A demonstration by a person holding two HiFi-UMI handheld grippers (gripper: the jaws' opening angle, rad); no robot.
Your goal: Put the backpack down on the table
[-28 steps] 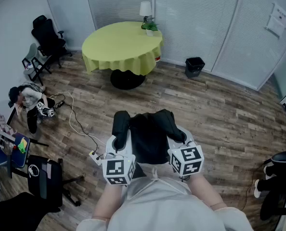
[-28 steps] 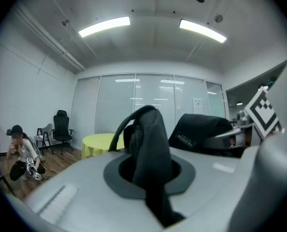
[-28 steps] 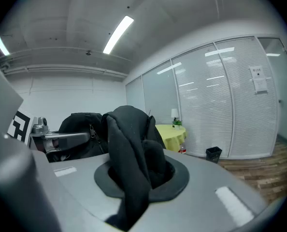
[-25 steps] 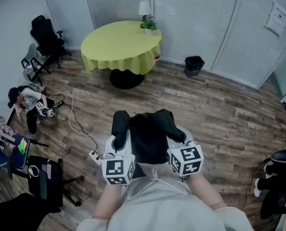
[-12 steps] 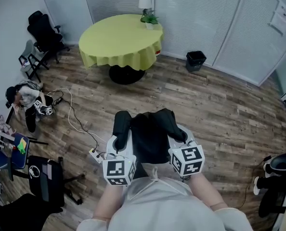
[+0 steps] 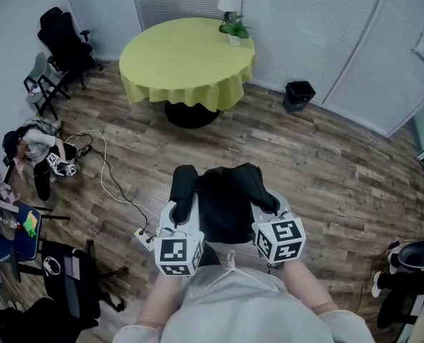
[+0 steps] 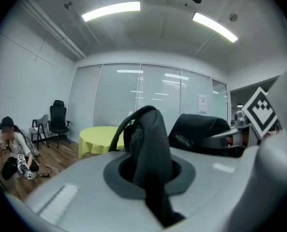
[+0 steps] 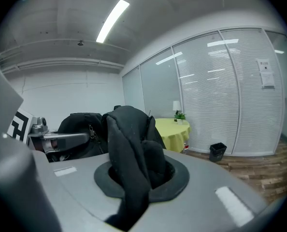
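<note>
the black backpack (image 6: 223, 209) hangs in front of you, above the wood floor (image 6: 326, 156) and well short of the round yellow table (image 6: 187, 59). your left hand-held gripper (image 6: 180, 207) and right hand-held gripper (image 6: 268, 204) each clench a shoulder strap (image 7: 150, 149). carry it level, clear the table's rim, then lower gently before releasing.

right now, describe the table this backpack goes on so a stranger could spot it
Look to the wall of white blinds across the room. Before it stands the round table on a dark pedestal, a lamp and potted plant at its far edge. Its yellow-green cloth sets it apart.
</note>
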